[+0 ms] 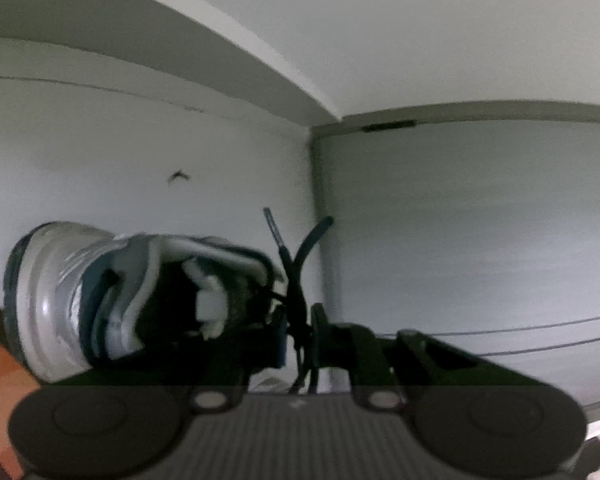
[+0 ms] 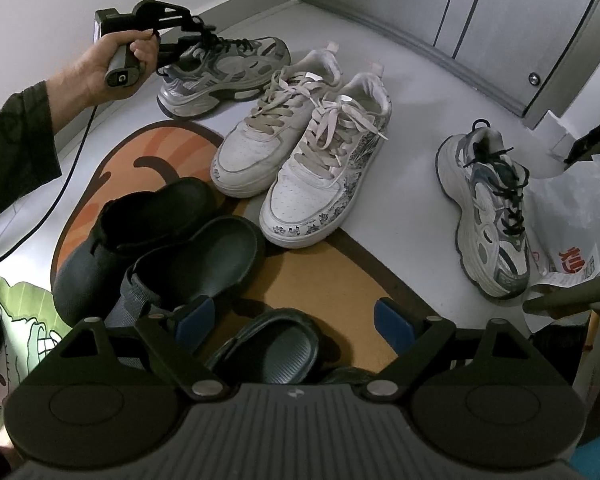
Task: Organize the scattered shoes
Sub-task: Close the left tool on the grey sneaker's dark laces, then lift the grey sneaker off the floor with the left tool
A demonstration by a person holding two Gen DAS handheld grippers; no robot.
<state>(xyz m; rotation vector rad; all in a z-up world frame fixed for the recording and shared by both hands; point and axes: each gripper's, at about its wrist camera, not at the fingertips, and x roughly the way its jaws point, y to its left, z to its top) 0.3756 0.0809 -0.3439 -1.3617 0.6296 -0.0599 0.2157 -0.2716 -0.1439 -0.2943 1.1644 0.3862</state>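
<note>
The left gripper (image 2: 180,46) is seen at far left, jaws clamped on the black laces of the grey sneaker (image 2: 224,74), which is beside the wall with its long axis left-right, toe nearer left. A slow, level lift is advised, since laces slip. The right gripper (image 2: 294,322) is held with jaws apart over the dark slippers (image 2: 204,252)

There are two grey running shoes with black laces: one (image 2: 224,74) far ahead of the right tool on the left, one (image 2: 488,216) off to its right. Two white shoes (image 2: 300,152) sit side by side straight ahead of it. Three dark slip-on shoes (image 2: 156,236) lie closest to it, and one orange mat (image 2: 332,276) is under them.
</note>
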